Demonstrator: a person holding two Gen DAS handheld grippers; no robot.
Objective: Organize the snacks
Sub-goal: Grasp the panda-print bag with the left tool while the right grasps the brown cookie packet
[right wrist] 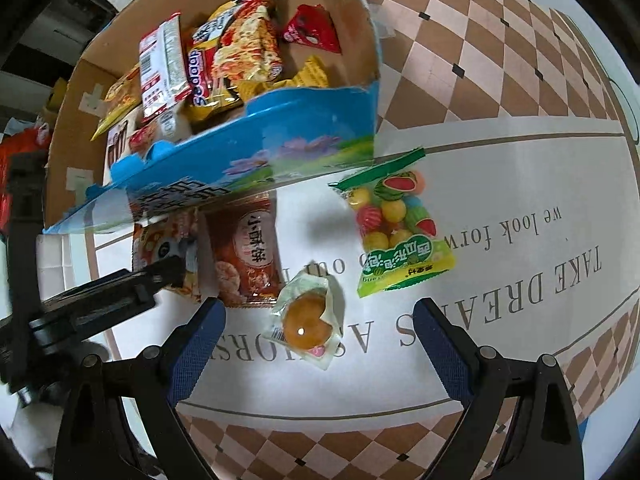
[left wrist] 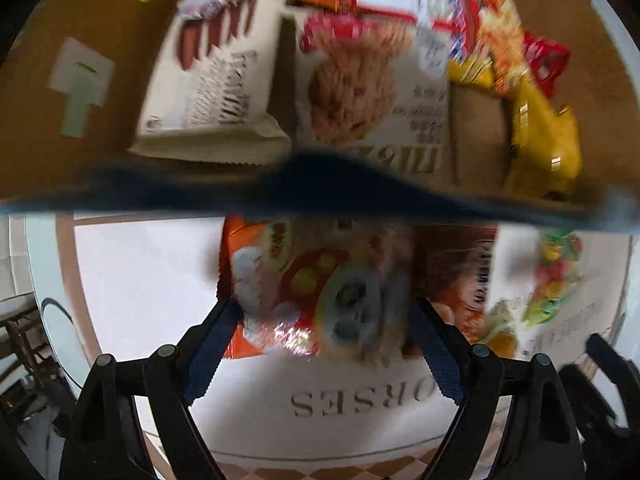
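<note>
Left hand-held gripper (left wrist: 324, 344): jaws wide apart, nothing clamped; the orange snack packet (left wrist: 316, 292) lies flat on the table (left wrist: 140, 272) between its fingers, just outside the cardboard box (right wrist: 348, 8).
Right hand-held gripper (right wrist: 320, 344): jaws wide apart and empty, above the wrapped round pastry (right wrist: 308, 320).
Other loose snacks: red packet (right wrist: 244, 248) touching the orange one; fruit-candy bag (right wrist: 396, 228) well apart, to the pastry's upper right.
Handling, orange packet: judged light, soft, crinkly film, slippery; contents likely crushable. Best pinched across its narrow width, at mid-body.
Handling, pastry: judged soft and easily squashed; take the wrapper's edges lightly.
Orientation: orange packet's long axis runs away from the left camera, toward the box wall; its far end is tucked under the box's blue flap (right wrist: 280, 128).
Box: already holds many packets.
</note>
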